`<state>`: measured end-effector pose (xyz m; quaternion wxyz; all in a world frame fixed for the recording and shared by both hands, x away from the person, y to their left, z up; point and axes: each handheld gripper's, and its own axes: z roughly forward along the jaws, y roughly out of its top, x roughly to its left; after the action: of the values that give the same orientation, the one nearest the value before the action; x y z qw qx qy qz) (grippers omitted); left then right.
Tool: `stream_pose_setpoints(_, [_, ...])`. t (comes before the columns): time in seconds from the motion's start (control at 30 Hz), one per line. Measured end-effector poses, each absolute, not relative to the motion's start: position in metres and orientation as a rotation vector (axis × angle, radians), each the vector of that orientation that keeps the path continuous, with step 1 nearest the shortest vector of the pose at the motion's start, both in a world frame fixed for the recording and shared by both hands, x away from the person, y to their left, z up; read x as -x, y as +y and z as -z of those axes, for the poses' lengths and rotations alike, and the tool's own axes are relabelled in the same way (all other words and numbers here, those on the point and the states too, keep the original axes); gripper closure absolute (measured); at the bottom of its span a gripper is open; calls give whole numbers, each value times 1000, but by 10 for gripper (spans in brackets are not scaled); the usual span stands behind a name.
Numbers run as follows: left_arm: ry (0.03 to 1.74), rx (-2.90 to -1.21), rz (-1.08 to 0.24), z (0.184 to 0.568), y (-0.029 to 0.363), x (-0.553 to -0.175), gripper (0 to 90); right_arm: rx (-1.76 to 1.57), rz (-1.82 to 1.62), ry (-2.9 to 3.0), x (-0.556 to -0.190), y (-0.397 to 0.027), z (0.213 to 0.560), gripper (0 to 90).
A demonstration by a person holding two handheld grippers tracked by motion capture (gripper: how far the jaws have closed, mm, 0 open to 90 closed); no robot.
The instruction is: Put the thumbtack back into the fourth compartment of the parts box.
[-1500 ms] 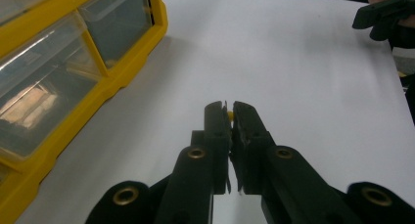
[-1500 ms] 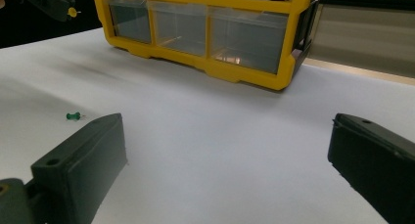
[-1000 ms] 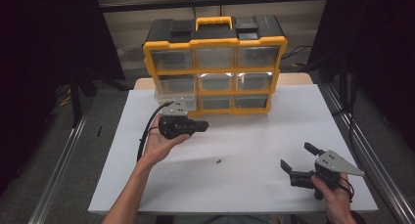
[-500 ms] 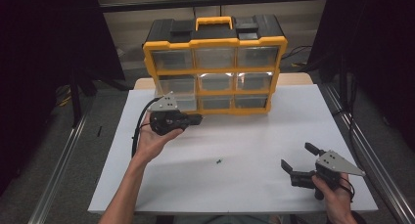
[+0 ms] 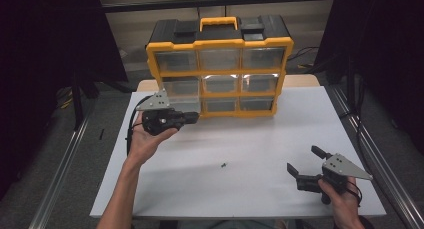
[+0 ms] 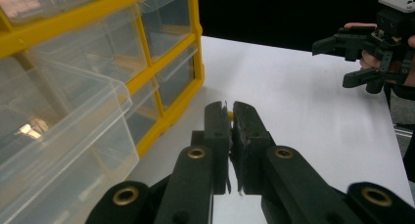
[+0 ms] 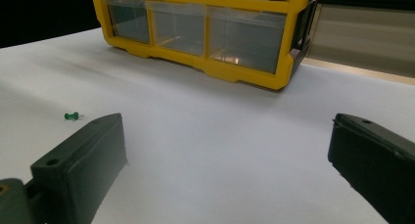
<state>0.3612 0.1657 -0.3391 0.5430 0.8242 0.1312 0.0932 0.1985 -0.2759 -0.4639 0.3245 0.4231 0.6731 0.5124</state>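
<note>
Left fingers (image 6: 215,131): pressed together on a tiny yellow pin (image 6: 230,115), whose head peeps out at the tips. The pinch sits far forward, I judge so that the pin can fall free once the pads part.
Left gripper (image 5: 195,116): held level and off the sheet, tips pointing at the cabinet front. It looks lined up to carry the pin over a drawer's rim.
Right fingers (image 7: 83,160): wide apart with nothing between them.
Right gripper (image 5: 302,159): rests low on the sheet, well apart from the left fingers. It probably waits out of the way, ready for the next pick.
Table (image 5: 250,139): a white sheet spreads below and ahead of both pairs of fingers. Its plain surface makes small parts easy to spot.
Organizer (image 5: 220,44): the yellow-framed cabinet stands just ahead of the left fingers, with its clear fronts facing the person.
Open drawer (image 6: 63,136): pulled out of the frame, just beside the left fingers. It is likely left out to receive the pin.
Green pin (image 7: 72,116): lies on its side on the sheet, between the two grippers and nearer the right fingers. It seems the next one to be sorted.
</note>
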Motion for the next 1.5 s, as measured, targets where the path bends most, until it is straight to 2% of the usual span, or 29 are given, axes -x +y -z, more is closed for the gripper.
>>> stream_pose_setpoints(0.5, [334,-1942,-264,314,176,-365,856,-1113,-1343,1754,-198,-276,464,7])
stream_pose_setpoints(1.17, [418,-2008,-313,277,198,-400,856,-1111,-1341,1756,-198,-276,464,7])
stream_pose_setpoints(1.5, [445,-2066,-318,270,201,-419,856,-1110,-1342,1762,-198,-276,464,7])
